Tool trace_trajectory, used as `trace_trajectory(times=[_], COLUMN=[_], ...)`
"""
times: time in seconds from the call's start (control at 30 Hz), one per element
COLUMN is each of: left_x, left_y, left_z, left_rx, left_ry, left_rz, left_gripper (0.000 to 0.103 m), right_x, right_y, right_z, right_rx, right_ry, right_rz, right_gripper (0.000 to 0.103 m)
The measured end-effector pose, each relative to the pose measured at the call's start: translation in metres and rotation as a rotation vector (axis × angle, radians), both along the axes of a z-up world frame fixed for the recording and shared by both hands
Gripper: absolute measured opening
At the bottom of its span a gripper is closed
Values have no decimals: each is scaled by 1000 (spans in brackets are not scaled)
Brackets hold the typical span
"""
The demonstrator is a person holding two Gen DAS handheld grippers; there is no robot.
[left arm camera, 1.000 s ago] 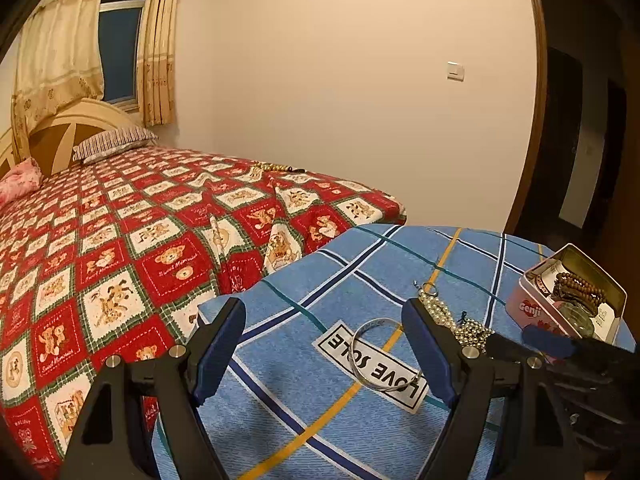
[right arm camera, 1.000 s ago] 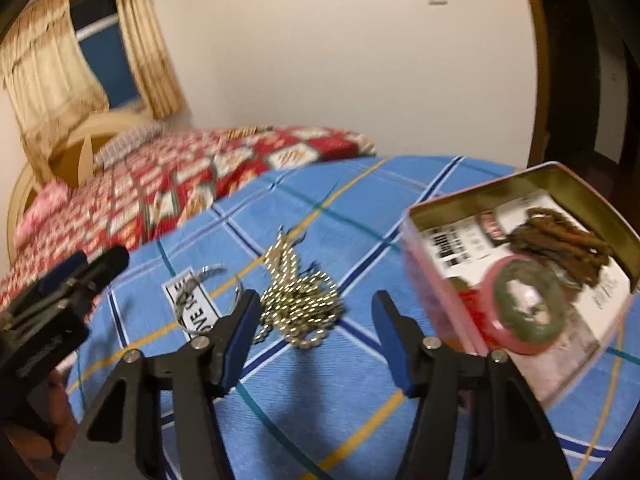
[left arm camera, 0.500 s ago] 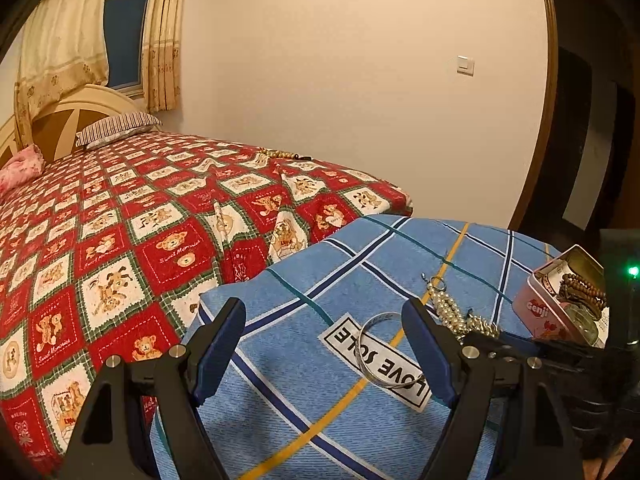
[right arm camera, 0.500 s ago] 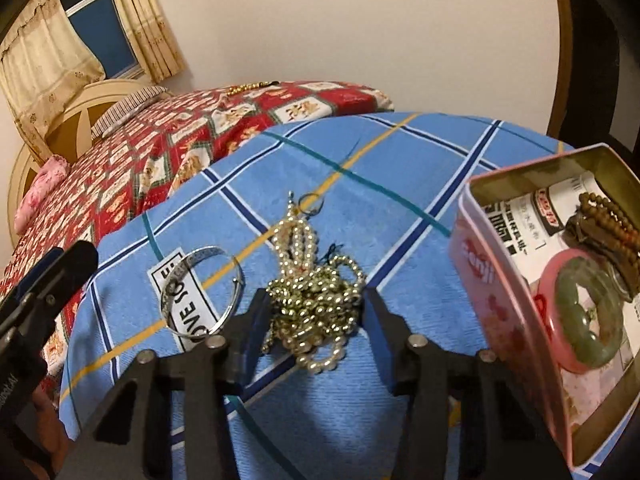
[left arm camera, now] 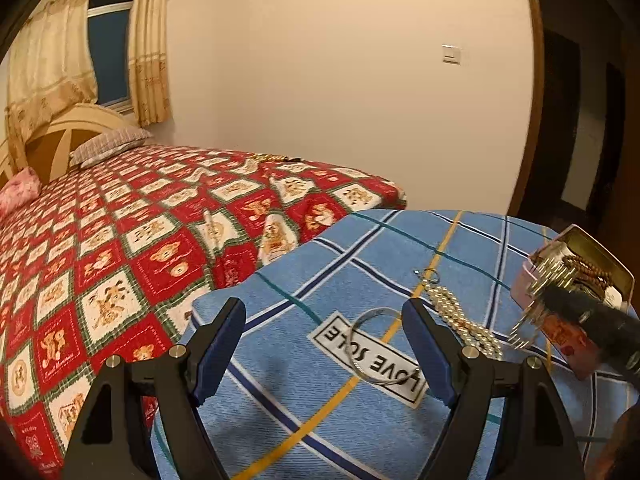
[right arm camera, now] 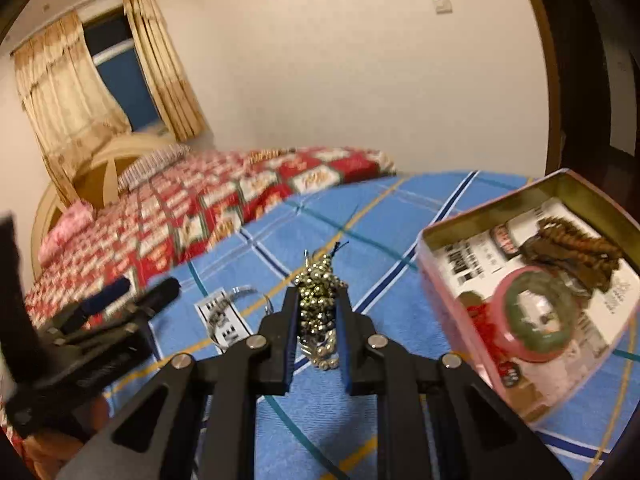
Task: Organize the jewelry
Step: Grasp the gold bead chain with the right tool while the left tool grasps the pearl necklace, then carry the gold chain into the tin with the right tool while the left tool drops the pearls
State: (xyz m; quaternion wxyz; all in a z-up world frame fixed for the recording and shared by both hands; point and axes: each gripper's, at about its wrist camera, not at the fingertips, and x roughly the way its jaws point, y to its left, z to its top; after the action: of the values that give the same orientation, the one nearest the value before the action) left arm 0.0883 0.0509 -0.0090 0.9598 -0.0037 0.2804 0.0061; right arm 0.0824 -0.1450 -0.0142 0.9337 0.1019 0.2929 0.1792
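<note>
My right gripper (right arm camera: 318, 300) is shut on a bunch of pale gold bead necklace (right arm camera: 318, 292) and holds it above the blue checked cloth (right arm camera: 400, 220). In the left wrist view part of the necklace (left arm camera: 460, 316) trails on the cloth, and the right gripper (left arm camera: 560, 300) is beside the tin. A silver bangle (left arm camera: 378, 346) lies on the "LOVE SOLE" label between my open left gripper's (left arm camera: 324, 344) fingers; it also shows in the right wrist view (right arm camera: 240, 300). The open pink tin (right arm camera: 532, 280) at the right holds a green bangle (right arm camera: 536, 316) and brown beads (right arm camera: 576, 248).
The blue cloth covers a raised surface at the foot of a bed with a red bear-patterned quilt (left arm camera: 120, 240). Something small and gold (left arm camera: 272, 157) lies far back on the quilt. A wall and a dark doorway (left arm camera: 580, 120) stand behind.
My right gripper closed on the bead necklace and lifted most of it off the cloth toward the tin. My left gripper stayed open near the bangle.
</note>
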Motion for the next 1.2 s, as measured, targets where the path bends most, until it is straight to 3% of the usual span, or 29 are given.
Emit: trace_trajectory(times=[0.2,0.33,0.57,0.63,0.77,0.83,0.87,0.97,1.0,1.2], left_x=[-3,12,48,56,54,55,55,52,47,9], left_y=[-26,-57,-107,-114,-111,-107,-105,-97,-92,-72], left_z=[1,-4,-28,-40,-41,-41,-41,-41,-39,-17], left_rx=[-39,-98,-98,-88,-94,-119,-144,-205,-240,-325], left_ry=[-10,68,231,314,309,309,312,311,291,125], left_rz=[-154,-244,-244,-244,-218,-222,-238,-266,-279,-360], left_gripper=[80,80,79,55,46,24,18,12,6,5], right_x=[-10,-7,-10,-10,-8,-8,-8,-8,-8,-7], right_y=[-20,-23,-24,-28,-34,-36,-37,-38,-38,-43], right_z=[11,11,11,11,10,9,8,8,8,7], right_rx=[29,17,-12,-6,9,21,22,19,18,38], right_ry=[-67,-81,-101,-97,-85,-76,-74,-74,-74,-70], right_rz=[-88,-126,-144,-149,-158,-160,-163,-168,-169,-181], right_gripper=[20,20,20,20,20,20,20,20,20,20])
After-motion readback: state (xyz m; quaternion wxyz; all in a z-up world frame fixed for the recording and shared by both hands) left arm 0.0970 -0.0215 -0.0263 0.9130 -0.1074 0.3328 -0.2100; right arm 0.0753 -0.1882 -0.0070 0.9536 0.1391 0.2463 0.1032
